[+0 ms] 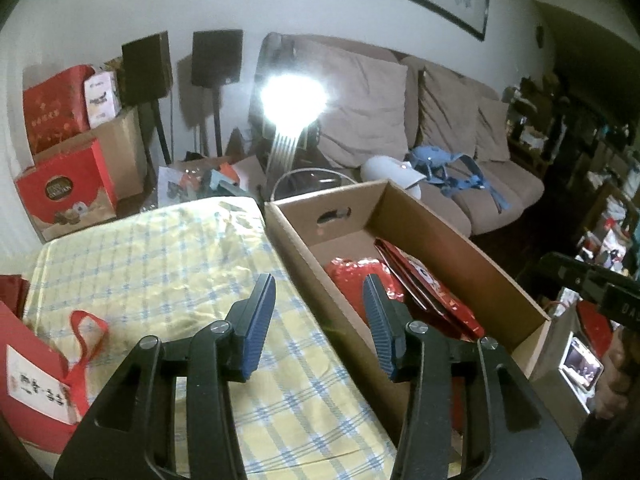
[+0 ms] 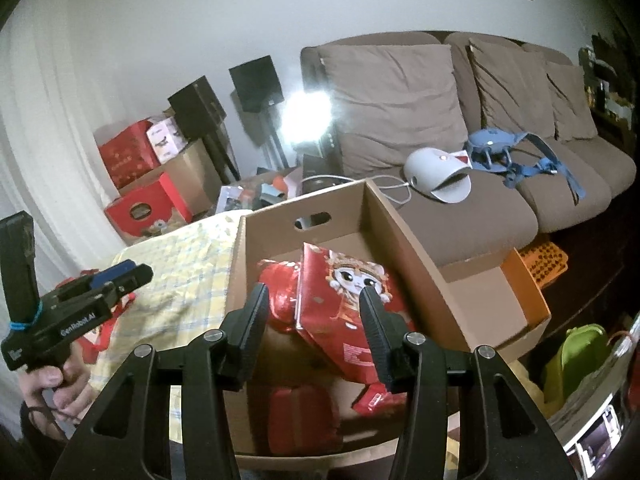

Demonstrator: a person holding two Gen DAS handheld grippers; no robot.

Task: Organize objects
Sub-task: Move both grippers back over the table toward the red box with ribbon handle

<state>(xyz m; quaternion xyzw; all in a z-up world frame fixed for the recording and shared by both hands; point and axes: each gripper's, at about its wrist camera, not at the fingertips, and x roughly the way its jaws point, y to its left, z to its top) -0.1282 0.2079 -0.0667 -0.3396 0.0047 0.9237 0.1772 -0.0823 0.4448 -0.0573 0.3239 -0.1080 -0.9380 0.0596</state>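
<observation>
An open cardboard box [image 1: 440, 232] [image 2: 416, 264] stands beside a table with a yellow checked cloth [image 1: 160, 256]. In it lie a red gift box printed with a cartoon doll [image 2: 344, 280] [image 1: 424, 280], a crumpled red foil packet [image 2: 280, 292] [image 1: 352, 272] and a red case [image 2: 300, 420]. My left gripper [image 1: 318, 284] [image 2: 130, 274], with blue pads, hangs open and empty over the box's left wall. Above the box's near end, my right gripper [image 2: 313, 291] is open and holds nothing. A red gift bag [image 1: 32, 368] with a white label lies on the cloth at the left.
Behind the box is a beige sofa [image 1: 440, 120] with a white domed device [image 2: 436, 176] and a blue harness [image 2: 508, 152] on it. A bright lamp [image 1: 292, 96], speakers on stands and stacked red gift boxes [image 1: 64, 196] fill the far left. An orange box [image 2: 532, 280] adjoins on the right.
</observation>
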